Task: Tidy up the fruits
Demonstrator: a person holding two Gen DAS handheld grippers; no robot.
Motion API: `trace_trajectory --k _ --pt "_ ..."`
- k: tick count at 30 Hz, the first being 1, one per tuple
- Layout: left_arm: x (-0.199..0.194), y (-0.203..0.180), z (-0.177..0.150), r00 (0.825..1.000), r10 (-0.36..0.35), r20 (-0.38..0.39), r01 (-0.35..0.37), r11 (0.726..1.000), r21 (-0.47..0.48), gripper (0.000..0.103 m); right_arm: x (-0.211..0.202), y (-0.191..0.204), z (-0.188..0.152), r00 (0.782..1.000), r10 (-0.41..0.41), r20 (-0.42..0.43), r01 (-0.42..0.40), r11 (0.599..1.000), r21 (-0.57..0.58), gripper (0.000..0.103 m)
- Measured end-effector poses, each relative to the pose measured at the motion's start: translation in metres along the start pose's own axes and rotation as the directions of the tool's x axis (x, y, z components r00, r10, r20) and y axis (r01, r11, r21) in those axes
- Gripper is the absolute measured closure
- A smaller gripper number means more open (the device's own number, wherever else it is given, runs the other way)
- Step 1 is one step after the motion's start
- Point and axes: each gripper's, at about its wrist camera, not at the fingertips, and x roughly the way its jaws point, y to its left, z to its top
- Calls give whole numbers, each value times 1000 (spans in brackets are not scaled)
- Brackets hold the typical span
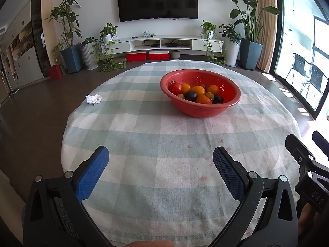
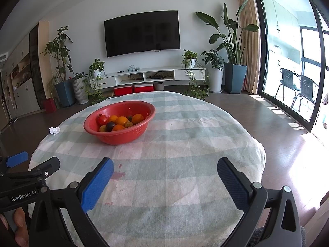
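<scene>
All fruits (image 1: 197, 93) sit piled in one red bowl (image 1: 232, 103) on the checked bench (image 1: 164, 154), none loose on the cloth, so this fits either sorted-and-done or about to be taken out. Left hand-held gripper (image 1: 160, 164) and right hand-held gripper (image 2: 164, 175) both spread apart, empty, near bench edge. Count: roughly ten fruits, one bowl, one crumpled tissue (image 1: 93, 98)

A woven cloth (image 1: 164, 140) in a pale checked pattern is covering the table, looking matt, slightly rough and stained. The red bowl (image 1: 200, 107) is showing as smooth plastic with a dull sheen. The fruits (image 1: 195, 93) inside are gleaming, smooth-skinned. A crumpled paper tissue (image 1: 93, 99) is lying matt and creased. The gripper pads (image 2: 96, 185) are looking like textured blue rubber on matt black plastic.
</scene>
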Motion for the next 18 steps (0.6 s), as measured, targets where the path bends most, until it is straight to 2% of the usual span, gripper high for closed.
trace_trajectory --k 18 --pt "1 1 0 1000 0 0 0 1000 -2 0 -2 0 3 1000 0 -1 0 1000 -1 0"
